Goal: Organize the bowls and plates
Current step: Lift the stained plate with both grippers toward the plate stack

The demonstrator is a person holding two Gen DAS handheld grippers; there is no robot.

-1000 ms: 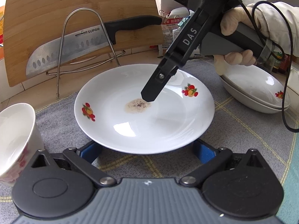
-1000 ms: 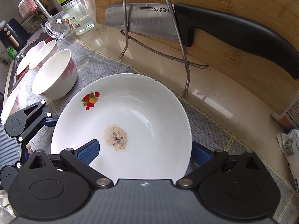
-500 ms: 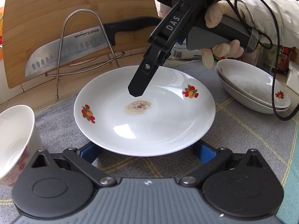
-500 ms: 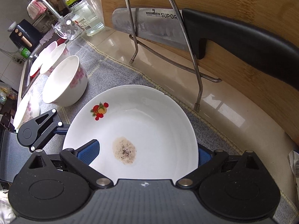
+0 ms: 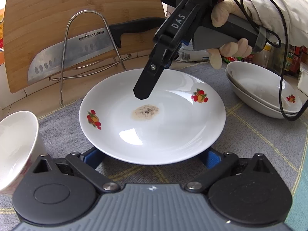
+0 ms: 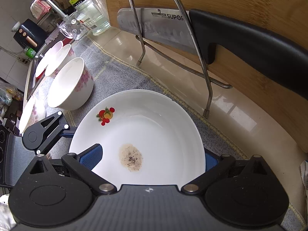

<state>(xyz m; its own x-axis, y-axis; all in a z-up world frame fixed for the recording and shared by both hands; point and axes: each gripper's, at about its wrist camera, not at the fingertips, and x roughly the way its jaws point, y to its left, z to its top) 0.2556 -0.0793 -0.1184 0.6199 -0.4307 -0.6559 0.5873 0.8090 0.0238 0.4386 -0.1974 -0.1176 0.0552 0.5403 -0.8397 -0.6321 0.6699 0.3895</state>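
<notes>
A white plate [image 5: 163,127] with red fruit prints and a brown peppery stain lies on the grey mat; it also shows in the right wrist view [image 6: 154,134]. My left gripper [image 5: 152,158] is open, its blue pads on either side of the plate's near rim. My right gripper [image 6: 152,156] is open and hovers over the plate, one pad above it, the other beyond its rim; in the left wrist view its fingertip [image 5: 143,90] hangs just above the stain. Two stacked shallow bowls [image 5: 263,90] sit at the right. A white floral bowl [image 6: 70,84] stands to the left.
A bamboo cutting board [image 5: 57,9] leans at the back, with a steel rack [image 5: 84,44] holding a black-handled knife [image 5: 69,52]. More bowls [image 6: 55,59], a glass jar [image 6: 92,17] and a sink edge lie far left. A black cable [image 5: 281,80] hangs over the stacked bowls.
My right gripper has drawn back and up across the plate, from over its right part toward the far rim. The left gripper has stayed at the near rim.
</notes>
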